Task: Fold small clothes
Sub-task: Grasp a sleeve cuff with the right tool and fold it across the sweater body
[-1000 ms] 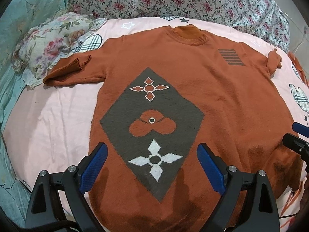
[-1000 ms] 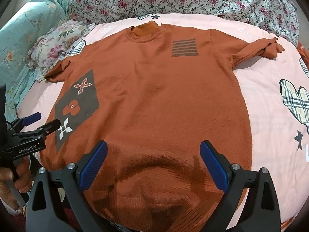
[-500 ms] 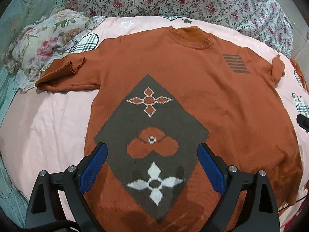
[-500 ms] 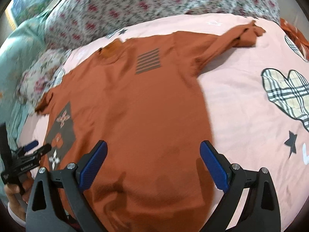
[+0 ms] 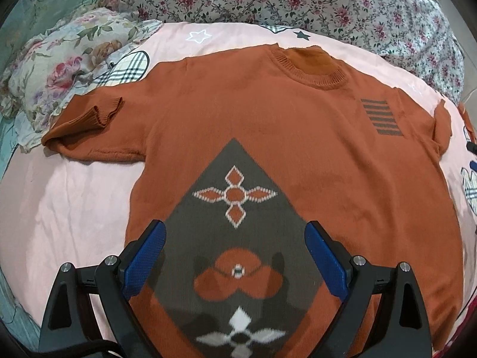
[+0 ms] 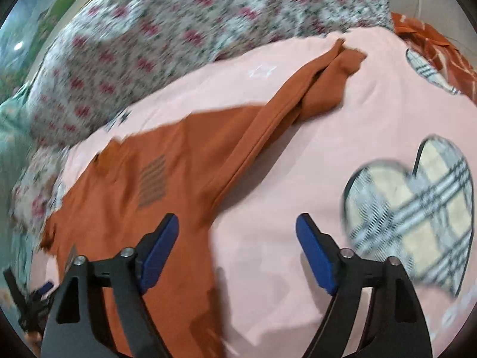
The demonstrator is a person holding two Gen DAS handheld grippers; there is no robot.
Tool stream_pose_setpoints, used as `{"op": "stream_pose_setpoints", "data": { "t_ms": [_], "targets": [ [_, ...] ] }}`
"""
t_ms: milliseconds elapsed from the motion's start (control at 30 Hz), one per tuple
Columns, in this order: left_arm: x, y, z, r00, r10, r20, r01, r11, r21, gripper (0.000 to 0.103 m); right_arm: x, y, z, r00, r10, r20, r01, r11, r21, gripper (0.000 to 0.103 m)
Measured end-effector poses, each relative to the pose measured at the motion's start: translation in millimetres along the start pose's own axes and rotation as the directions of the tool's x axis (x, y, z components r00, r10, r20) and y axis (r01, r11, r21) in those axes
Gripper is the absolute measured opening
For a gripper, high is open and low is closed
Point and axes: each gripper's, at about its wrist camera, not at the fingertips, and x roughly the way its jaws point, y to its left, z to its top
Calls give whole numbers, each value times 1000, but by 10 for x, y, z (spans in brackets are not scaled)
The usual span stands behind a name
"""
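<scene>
Right now I hold both tools, left tool (image 5: 235, 256) and right tool (image 6: 237, 249), wide open and empty; grabbing the sweater (image 5: 268, 137) sleeve (image 6: 286, 101) could bunch it.

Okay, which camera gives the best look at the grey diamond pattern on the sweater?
The left wrist view: the grey diamond pattern sits sharp and centred on the orange sweater, between the open fingers of the left hand-held gripper. The right wrist view is motion-blurred and shows at most a sliver at the sweater's far-left edge.
</scene>
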Motion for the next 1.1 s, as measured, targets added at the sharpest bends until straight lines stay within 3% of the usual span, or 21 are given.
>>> {"op": "stream_pose_setpoints", "data": {
  "t_ms": [233, 400, 600, 700, 767, 800, 833, 967, 1100],
  "targets": [
    [213, -55, 159, 1000, 5, -22, -5, 1000, -2, 95, 409, -489, 874, 998, -45, 45, 41, 996, 85, 56],
    [421, -35, 209, 998, 22, -60, -23, 1000, -13, 95, 606, -808, 1484, 989, -112, 92, 99, 985, 138, 49],
    [615, 29, 245, 994, 54, -94, -56, 998, -23, 95, 975, -1100, 1881, 981, -184, 69, 169, 968, 185, 45],
    [673, 32, 266, 994, 56, -97, -58, 998, -23, 95, 1173, -1192, 1971, 984, -171, 42, 160, 966, 202, 44],
    [694, 23, 277, 993, 61, -98, -63, 998, -16, 95, 1261, -1204, 1992, 981, -193, 25, 185, 964, 193, 36],
    [696, 20, 282, 993, 61, -98, -63, 998, -15, 95, 1278, -1188, 1997, 978, -209, 22, 202, 963, 179, 24],
    [694, 20, 288, 994, 58, -96, -60, 998, -16, 95, 1266, -1167, 1996, 979, -202, 27, 194, 966, 173, 9],
    [669, 21, 289, 995, 38, -95, -40, 999, -24, 95, 1058, -869, 1911, 992, -106, 68, 98, 988, 119, 8],
    [573, 9, 276, 997, 1, -79, -3, 999, -33, 95, 778, -184, 1627, 994, 85, 73, -86, 996, 3, 8]
  ]
}}
